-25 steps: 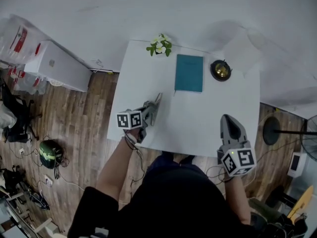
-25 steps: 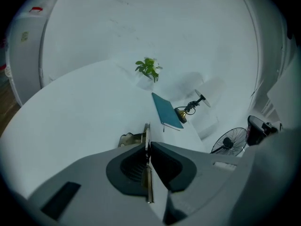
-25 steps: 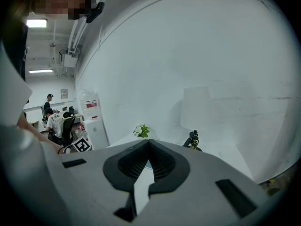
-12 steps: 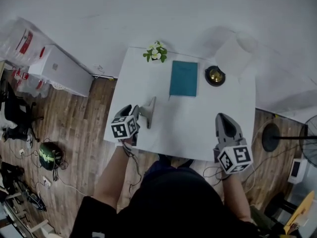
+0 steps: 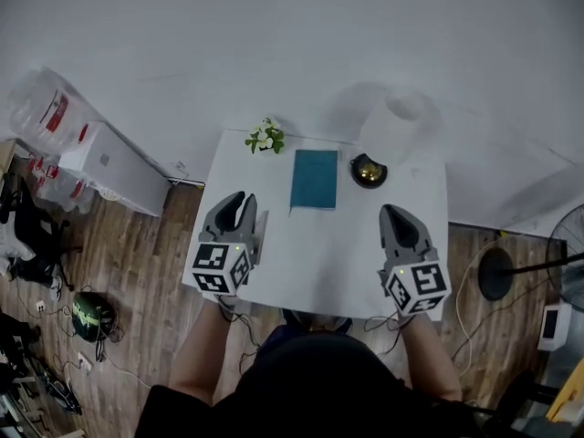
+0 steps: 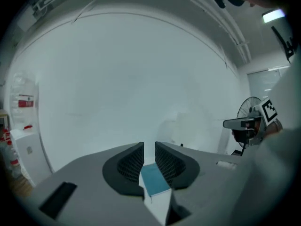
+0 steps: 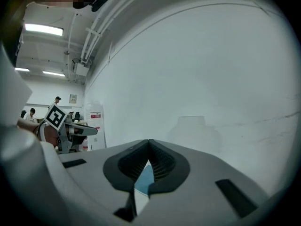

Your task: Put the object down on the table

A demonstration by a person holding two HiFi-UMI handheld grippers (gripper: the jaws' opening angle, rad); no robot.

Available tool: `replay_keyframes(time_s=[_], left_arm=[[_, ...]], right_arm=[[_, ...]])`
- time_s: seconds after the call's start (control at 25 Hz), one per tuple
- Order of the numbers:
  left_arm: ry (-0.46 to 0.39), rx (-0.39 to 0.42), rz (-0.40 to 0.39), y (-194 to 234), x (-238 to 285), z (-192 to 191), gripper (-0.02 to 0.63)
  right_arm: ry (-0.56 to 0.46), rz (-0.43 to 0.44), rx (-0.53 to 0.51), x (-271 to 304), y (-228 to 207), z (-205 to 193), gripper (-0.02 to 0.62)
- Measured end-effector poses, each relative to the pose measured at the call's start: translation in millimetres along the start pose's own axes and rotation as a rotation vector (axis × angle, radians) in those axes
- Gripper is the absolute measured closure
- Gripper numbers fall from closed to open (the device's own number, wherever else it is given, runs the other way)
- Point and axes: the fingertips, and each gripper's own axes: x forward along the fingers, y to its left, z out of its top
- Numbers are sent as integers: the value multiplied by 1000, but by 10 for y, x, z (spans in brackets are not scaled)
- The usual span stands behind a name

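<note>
**A:** Head view first. Where is the object?

**B:** A thin grey object [image 5: 261, 228] lies on the white worktop [image 5: 310, 263]. It is just beside the left gripper [image 5: 239, 199], on its inner side and outside its fingers. The right gripper [image 5: 397, 213] hangs over the worktop's other side. Further back are a teal book [image 5: 315, 179], a flower sprig [image 5: 265, 138] and a dark round dish [image 5: 369, 170].

**A:** And the left gripper view?

**B:** The fingers stand a narrow gap apart and are closing, with nothing between them. The book on the worktop shows through the gap.

**A:** The right gripper view?

**B:** The fingers meet at their tips and hold nothing. The left gripper shows at the picture's left.
</note>
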Motion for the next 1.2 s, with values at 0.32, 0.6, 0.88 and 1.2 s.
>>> replay_keyframes(time_s=[0.32,0.6,0.88,1.2], left_arm=[[-248,132,-87,-786,-338,1159,583],[-336,204,-146,-1206,-552,1528,601],[-338,222,-168,-1426,-540,1569,601],[-344,204,-179,-1506,-487,1542,601]], right_arm=[[-184,24,-71,-240,-51,745,591],[-294,8,-164,-487,-52,1183,591],[-310,-9,-198,-677,-143,1266,591],[-298,-24,-200,-779,-226,1208,591]])
